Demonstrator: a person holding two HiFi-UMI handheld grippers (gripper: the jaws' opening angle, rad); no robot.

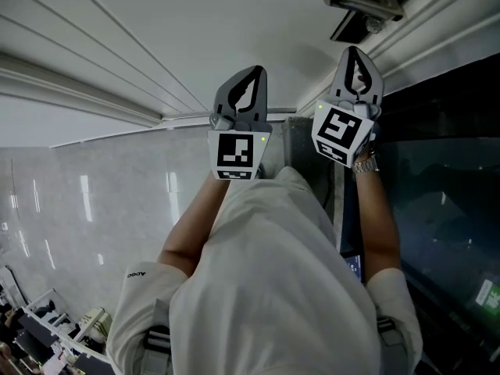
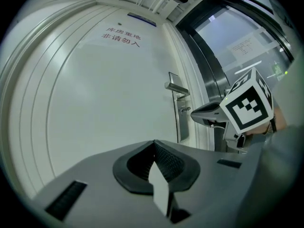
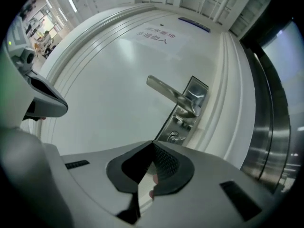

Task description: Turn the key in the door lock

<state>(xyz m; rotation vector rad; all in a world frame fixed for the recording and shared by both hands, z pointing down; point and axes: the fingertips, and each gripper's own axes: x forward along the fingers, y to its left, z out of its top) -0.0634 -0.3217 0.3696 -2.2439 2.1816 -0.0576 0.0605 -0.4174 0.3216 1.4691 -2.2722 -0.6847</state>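
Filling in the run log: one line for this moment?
right gripper shut, empty, short of key | left gripper shut, empty | key in lock under handle

2 grippers side by side before the door (image 3: 104,84), left gripper (image 1: 251,73) left of right gripper (image 1: 354,51), lever handle (image 3: 168,93) above the key (image 3: 175,137) near the door's right edge, sign (image 3: 152,36) higher up, glass panel (image 1: 445,170) right of the door.

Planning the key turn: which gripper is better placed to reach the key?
Right, probably. The right gripper faces the key close ahead, jaws shut; the left gripper sits farther off.
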